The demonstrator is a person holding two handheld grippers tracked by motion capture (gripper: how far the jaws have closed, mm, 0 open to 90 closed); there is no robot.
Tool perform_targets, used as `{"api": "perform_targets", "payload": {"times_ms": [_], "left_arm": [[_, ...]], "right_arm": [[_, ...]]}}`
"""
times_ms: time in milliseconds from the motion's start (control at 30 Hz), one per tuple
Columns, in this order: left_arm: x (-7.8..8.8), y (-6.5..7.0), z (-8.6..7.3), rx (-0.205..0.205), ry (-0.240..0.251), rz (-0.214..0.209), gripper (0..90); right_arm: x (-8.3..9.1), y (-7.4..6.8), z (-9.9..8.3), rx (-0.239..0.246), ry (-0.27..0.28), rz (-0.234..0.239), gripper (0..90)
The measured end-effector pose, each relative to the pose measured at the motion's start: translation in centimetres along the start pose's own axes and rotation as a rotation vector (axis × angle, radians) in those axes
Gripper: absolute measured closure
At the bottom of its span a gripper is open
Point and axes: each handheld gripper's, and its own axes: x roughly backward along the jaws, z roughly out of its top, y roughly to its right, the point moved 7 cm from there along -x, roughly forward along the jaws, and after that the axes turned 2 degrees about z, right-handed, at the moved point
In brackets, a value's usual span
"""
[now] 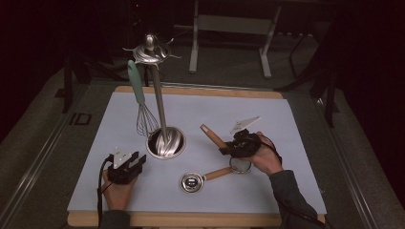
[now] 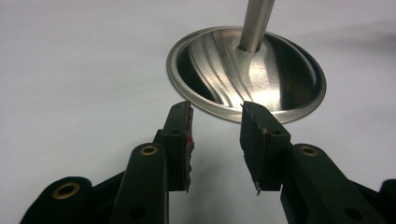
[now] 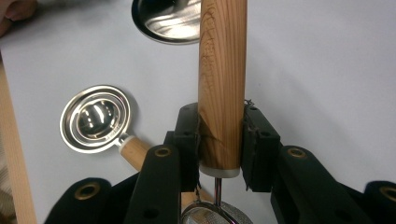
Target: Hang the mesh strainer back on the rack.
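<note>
The right tool clamps a strainer's grained wooden handle; the left tool gapes.

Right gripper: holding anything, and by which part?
Yes. The right gripper clamps a small strainer by its wooden handle, near the mesh end.

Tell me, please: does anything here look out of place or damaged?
Nothing looks spilled or broken. The whisk hangs from the stand. A round metal scoop lies flat on the mat. The right gripper clamps a strainer's wooden handle; the left gripper is open near the stand's base.
</note>
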Motion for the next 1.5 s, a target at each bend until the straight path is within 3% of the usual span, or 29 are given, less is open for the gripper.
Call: {"api": "perform_targets", "payload": {"times_ms": [900,1167,1500], "left_arm": [[0.0,0.0,0.0,0.004,0.003,0.001,64.7],[0.0,0.0,0.0,0.003,0.002,0.000,64.9],[0.0,0.0,0.0,0.003,0.002,0.000,65.1]], "right_arm": [[0.1,-2.2,2.9,0.111,0.130,0.056,70.7],[-0.2,-2.3,3.5,0.136,0.146,0.072,70.7],[-0.1,-2.6,4.6,0.163,0.213,0.101,70.7]]}}
